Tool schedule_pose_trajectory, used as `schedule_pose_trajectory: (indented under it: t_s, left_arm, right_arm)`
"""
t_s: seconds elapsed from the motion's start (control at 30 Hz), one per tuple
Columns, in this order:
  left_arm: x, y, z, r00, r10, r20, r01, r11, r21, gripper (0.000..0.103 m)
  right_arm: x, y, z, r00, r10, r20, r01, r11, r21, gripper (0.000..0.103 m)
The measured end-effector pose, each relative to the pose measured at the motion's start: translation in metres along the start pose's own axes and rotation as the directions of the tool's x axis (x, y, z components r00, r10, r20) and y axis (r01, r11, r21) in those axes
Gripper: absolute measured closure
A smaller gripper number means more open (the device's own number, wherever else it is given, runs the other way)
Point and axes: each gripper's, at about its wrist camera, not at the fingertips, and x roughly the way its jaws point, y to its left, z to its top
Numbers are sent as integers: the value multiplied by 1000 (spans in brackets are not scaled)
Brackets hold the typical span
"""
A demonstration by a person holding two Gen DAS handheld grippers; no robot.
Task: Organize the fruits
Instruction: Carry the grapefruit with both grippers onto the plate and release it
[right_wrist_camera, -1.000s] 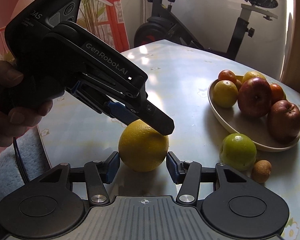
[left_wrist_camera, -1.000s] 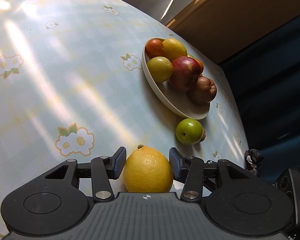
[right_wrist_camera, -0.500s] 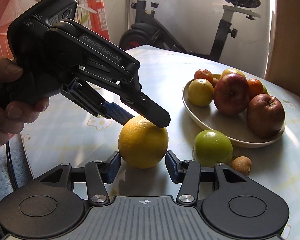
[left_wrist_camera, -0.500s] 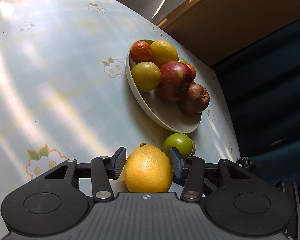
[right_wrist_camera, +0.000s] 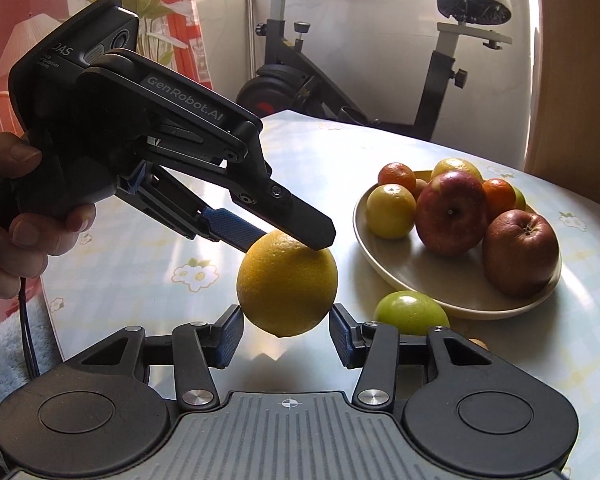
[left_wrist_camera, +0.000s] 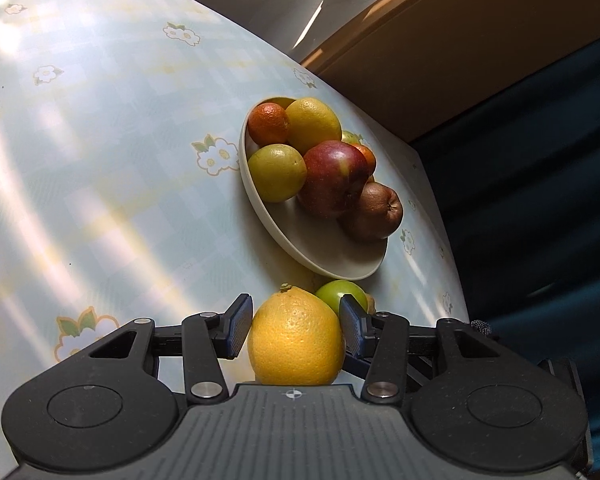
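the left gripper (left_wrist_camera: 295,326) pinches a big yellow orange (left_wrist_camera: 296,338) between its two blue pads, and in the right wrist view the orange (right_wrist_camera: 287,283) hangs clear above the table (right_wrist_camera: 148,264), held from above. the right gripper (right_wrist_camera: 286,333) sits just under it with its fingers spread, one on each side of the orange and not touching it. a cream bowl (right_wrist_camera: 456,298) stands near on the flowered table, loaded with apples, oranges and a yellow-green fruit. a green apple (right_wrist_camera: 412,314) lies on the table just beside the bowl's near rim, and a small brown fruit (right_wrist_camera: 479,344) peeks out next to it.
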Motion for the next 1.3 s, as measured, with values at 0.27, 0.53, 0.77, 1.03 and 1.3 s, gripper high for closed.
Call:
schedule_pose_trajectory:
  t_s: [0.27, 0.53, 0.77, 1.03, 1.3]
  left_arm:
    - [7, -34, 32, 999, -34, 39, 33, 999, 35, 53]
    - [52, -64, 51, 999, -31, 21, 30, 998, 47, 53]
    - [80, -71, 58, 1000, 18, -10, -17, 998, 56, 53]
    - [84, -73, 63, 999, 35, -15, -34, 997, 62, 55]
    - [80, -74, 60, 999, 53, -9, -52, 996, 76, 55]
  right_arm:
    - [-16, -35, 30, 999, -46, 19, 47, 999, -27, 59]
    - [-14, -81, 29, 997, -77, -21, 77, 997, -14, 59]
    - [-1, -104, 21, 998, -56, -36, 58, 997, 41, 59]
    - [3, -114, 17, 999, -36, -38, 39, 996, 77, 59]
    - [3, -112, 14, 998, -52, -45, 56, 995, 88, 58]
